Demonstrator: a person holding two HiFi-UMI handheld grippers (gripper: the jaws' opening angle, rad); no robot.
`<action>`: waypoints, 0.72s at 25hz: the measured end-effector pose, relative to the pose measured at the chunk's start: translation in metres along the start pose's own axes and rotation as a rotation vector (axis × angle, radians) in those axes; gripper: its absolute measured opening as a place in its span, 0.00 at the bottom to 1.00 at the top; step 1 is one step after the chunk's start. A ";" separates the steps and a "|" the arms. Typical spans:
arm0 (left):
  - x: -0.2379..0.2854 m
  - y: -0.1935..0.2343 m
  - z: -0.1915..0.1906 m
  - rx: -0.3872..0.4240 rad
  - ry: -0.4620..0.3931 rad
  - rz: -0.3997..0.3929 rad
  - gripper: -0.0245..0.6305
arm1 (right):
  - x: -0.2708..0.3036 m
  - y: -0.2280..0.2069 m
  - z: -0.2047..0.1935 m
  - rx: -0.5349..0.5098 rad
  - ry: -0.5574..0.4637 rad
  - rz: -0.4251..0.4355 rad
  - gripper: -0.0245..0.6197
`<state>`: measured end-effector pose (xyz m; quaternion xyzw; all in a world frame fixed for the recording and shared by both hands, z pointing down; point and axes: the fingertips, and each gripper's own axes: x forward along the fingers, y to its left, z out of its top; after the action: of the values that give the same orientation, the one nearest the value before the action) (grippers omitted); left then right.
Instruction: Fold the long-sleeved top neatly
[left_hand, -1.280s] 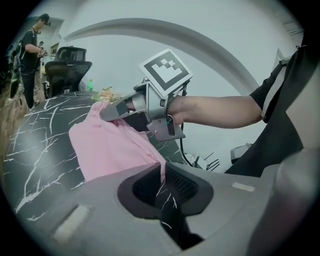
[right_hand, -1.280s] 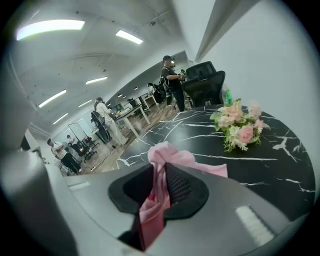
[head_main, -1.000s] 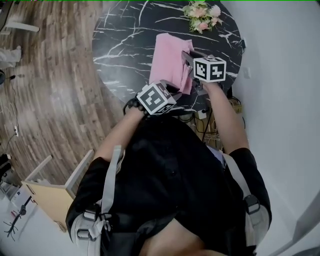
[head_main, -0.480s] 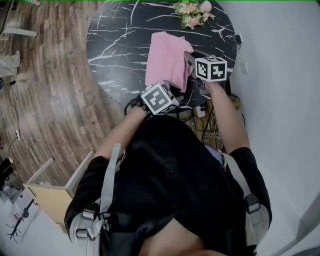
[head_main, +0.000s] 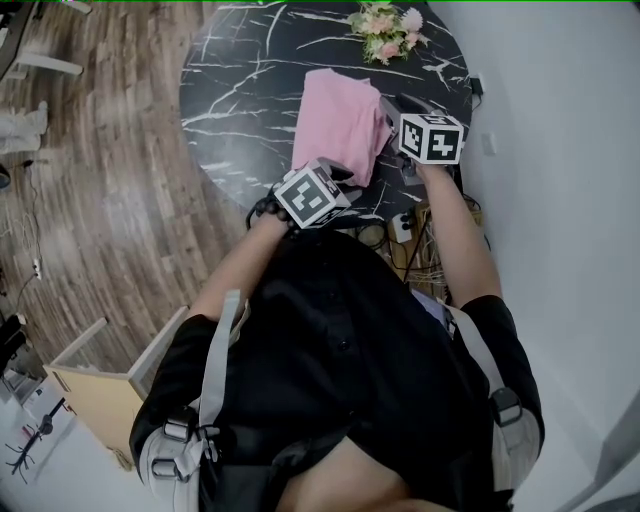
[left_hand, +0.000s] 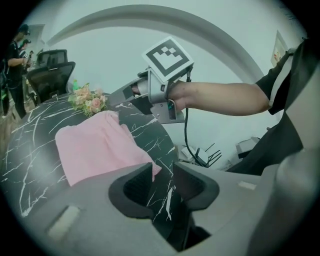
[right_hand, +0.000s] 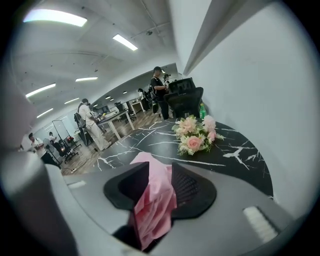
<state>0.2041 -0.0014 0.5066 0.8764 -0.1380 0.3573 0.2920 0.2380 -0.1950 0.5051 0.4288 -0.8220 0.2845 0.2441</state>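
Both grippers have just been opening their jaws since the earlier frames, and the right one has edged toward the right of the head view. Nearest, the left gripper (left_hand: 164, 176) stands with its jaws partly apart and holds nothing. Bare tabletop (head_main: 240, 90) shows between them, and the near corner of the pink top (head_main: 340, 120) lies just at the tip of its left jaw. Farther on, the right gripper (right_hand: 159, 174) sits at the top's right edge. Its jaws are about half open, and a bunched fold of the cloth hangs loose between them, seemingly let go rather than pinched. The top lies folded into a rough rectangle in the upper middle of the head view, with a bunch of flowers (head_main: 390, 22) beyond it. The cloth looks light, soft and limp, so it will likely sag out of shape when lifted. Edges and corners, with all layers pinched together, seem the best hold.
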 end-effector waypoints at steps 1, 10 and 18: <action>-0.004 0.006 -0.001 -0.010 -0.005 0.014 0.25 | -0.001 0.005 0.004 -0.016 -0.009 0.011 0.26; -0.046 0.061 -0.009 -0.102 -0.071 0.153 0.25 | 0.011 0.075 0.010 -0.116 -0.008 0.150 0.23; -0.061 0.101 -0.020 -0.162 -0.143 0.235 0.25 | 0.021 0.093 -0.044 -0.137 0.103 0.164 0.18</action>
<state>0.1047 -0.0669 0.5161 0.8510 -0.2882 0.3135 0.3074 0.1556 -0.1336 0.5261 0.3272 -0.8582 0.2682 0.2907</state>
